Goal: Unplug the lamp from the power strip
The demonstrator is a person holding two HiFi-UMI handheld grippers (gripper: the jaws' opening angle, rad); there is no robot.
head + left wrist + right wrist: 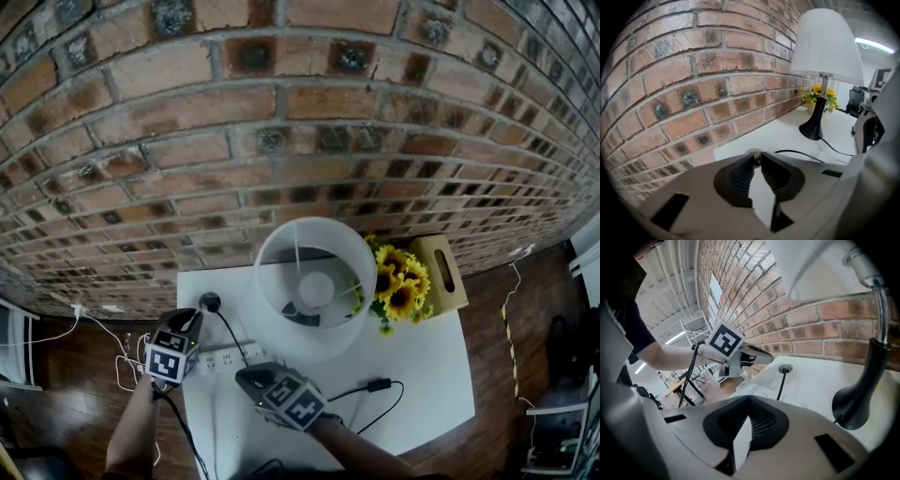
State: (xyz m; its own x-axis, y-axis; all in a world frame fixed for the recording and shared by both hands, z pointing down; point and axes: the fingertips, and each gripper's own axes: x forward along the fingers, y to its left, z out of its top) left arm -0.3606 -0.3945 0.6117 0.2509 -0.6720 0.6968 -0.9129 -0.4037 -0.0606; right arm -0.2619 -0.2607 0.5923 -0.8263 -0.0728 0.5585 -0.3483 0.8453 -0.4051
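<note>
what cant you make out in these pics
- Which socket is in use: head view, the left gripper and right gripper cover parts of the power strip, and its sockets are too small.
- Left grip: left gripper view, the tips nearly meet; anything pinched there is too small to tell.
- Lamp shade: right gripper view, cut off by the top edge.
</note>
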